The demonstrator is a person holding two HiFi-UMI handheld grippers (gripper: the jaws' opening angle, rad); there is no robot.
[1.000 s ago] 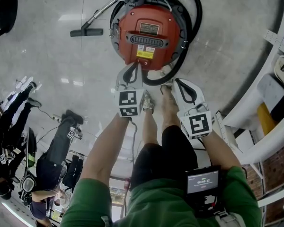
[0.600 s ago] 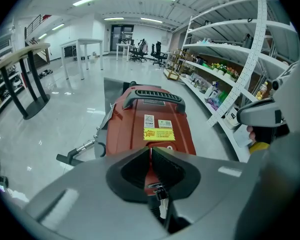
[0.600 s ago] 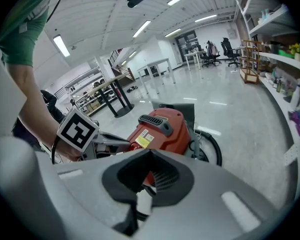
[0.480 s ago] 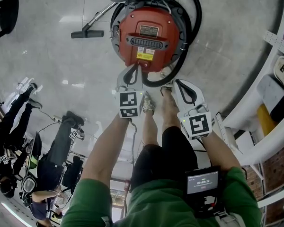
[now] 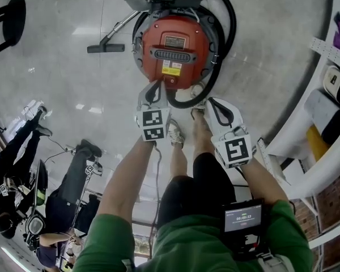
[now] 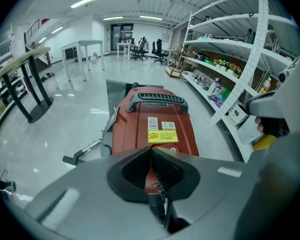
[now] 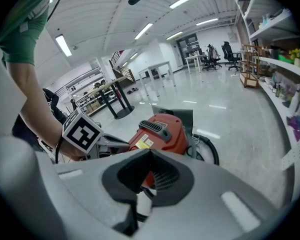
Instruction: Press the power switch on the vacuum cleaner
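Head view: vacuum cleaner sits on the floor just ahead of my feet, hose looped round it. Left claw hangs over its near edge; right claw is parked beside it, probably idle.

Left gripper view: tips pressed together, nothing between. Closed, they make one blunt poker, aimed at the red top under the yellow label. Can't pick out the switch itself.

Right gripper view: tips also pressed together, empty, looking at the vacuum cleaner.

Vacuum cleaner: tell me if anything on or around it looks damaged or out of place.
Nothing stands out. The vacuum sits level on the floor, its hose looped around the body and the nozzle lying flat beside it. No cracks or spills show.
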